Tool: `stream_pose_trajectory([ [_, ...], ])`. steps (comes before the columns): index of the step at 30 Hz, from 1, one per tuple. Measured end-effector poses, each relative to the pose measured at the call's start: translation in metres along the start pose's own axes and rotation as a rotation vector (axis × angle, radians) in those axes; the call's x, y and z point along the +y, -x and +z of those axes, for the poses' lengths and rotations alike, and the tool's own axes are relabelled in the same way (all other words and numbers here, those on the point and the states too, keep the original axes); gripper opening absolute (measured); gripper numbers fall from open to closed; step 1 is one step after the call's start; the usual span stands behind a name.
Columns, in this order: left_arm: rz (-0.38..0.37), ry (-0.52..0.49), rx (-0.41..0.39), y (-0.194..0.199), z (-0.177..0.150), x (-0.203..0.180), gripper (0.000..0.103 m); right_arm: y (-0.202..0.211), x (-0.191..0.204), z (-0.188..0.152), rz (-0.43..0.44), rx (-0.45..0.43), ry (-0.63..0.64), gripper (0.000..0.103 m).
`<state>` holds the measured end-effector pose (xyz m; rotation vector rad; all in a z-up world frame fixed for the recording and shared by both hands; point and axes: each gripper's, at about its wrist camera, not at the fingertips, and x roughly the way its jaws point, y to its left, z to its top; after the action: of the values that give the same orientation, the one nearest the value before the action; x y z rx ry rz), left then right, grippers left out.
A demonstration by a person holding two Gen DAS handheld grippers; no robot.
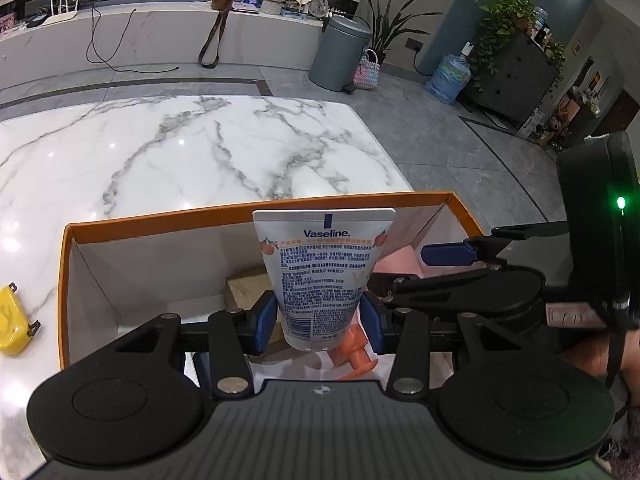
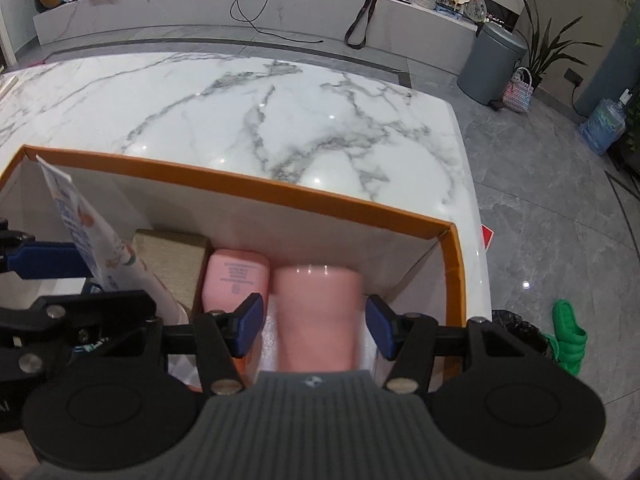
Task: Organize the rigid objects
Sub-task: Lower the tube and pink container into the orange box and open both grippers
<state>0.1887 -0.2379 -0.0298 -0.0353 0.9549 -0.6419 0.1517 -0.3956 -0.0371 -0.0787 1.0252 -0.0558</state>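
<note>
My left gripper (image 1: pixel 320 320) is shut on a white Vaseline tube (image 1: pixel 320 272), which stands upright over the orange-rimmed box (image 1: pixel 240 210). The same tube (image 2: pixel 80 232) leans at the box's left side in the right wrist view. My right gripper (image 2: pixel 316 320) hangs inside the right half of the box (image 2: pixel 240 180) with a pink cup (image 2: pixel 318 312) between its pads. The cup looks blurred and a thin white gap shows beside the left pad (image 2: pixel 252 320), so the jaws are open. A blue fingertip (image 1: pixel 444 254) of the right gripper reaches in from the right in the left wrist view.
Inside the box lie a pink bottle (image 2: pixel 234 276), a gold-brown carton (image 2: pixel 172 256) and an orange pump top (image 1: pixel 356 356). A yellow object (image 1: pixel 10 320) sits on the marble table (image 1: pixel 200 140) left of the box. The table's right edge drops to the floor, where a green slipper (image 2: pixel 568 336) lies.
</note>
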Motion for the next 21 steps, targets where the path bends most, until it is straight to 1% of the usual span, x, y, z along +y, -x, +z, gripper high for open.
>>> stream_pose_trajectory([
  [2, 0.000, -0.001, 0.001, 0.001, -0.001, -0.001, 0.051, 0.004, -0.003, 0.000, 0.010, -0.006, -0.014, 0.057],
  [5, -0.006, -0.005, 0.004, 0.003, -0.002, -0.003, 0.051, 0.013, -0.007, -0.001, 0.043, -0.016, -0.001, 0.053],
  [7, -0.010, -0.008, 0.005, 0.005, -0.003, -0.004, 0.051, 0.019, -0.008, -0.004, 0.061, -0.012, 0.028, 0.038],
  [8, -0.011, -0.009, 0.006, 0.007, -0.002, -0.005, 0.051, 0.021, -0.009, -0.005, 0.078, -0.004, 0.049, 0.038],
  [10, -0.017, -0.010, 0.009, 0.009, -0.004, -0.007, 0.051, 0.026, -0.008, -0.010, 0.105, 0.014, 0.113, 0.037],
  [12, -0.019, -0.013, 0.016, 0.010, -0.005, -0.010, 0.051, 0.029, -0.005, -0.015, 0.108, 0.035, 0.201, 0.037],
  [14, -0.021, -0.015, 0.023, 0.010, -0.006, -0.011, 0.051, 0.030, -0.004, -0.021, 0.098, 0.061, 0.276, 0.033],
  [15, -0.021, -0.018, 0.025, 0.010, -0.006, -0.013, 0.051, 0.029, -0.004, -0.023, 0.091, 0.076, 0.305, 0.030],
  [17, -0.021, -0.026, 0.029, 0.010, -0.007, -0.016, 0.051, 0.026, -0.003, -0.026, 0.082, 0.098, 0.347, 0.027],
  [18, -0.025, -0.029, 0.034, 0.010, -0.007, -0.018, 0.051, 0.024, -0.002, -0.028, 0.082, 0.110, 0.371, 0.023],
  [21, -0.037, -0.035, 0.045, 0.009, -0.010, -0.025, 0.051, 0.018, 0.006, -0.037, 0.055, 0.112, 0.464, 0.021],
])
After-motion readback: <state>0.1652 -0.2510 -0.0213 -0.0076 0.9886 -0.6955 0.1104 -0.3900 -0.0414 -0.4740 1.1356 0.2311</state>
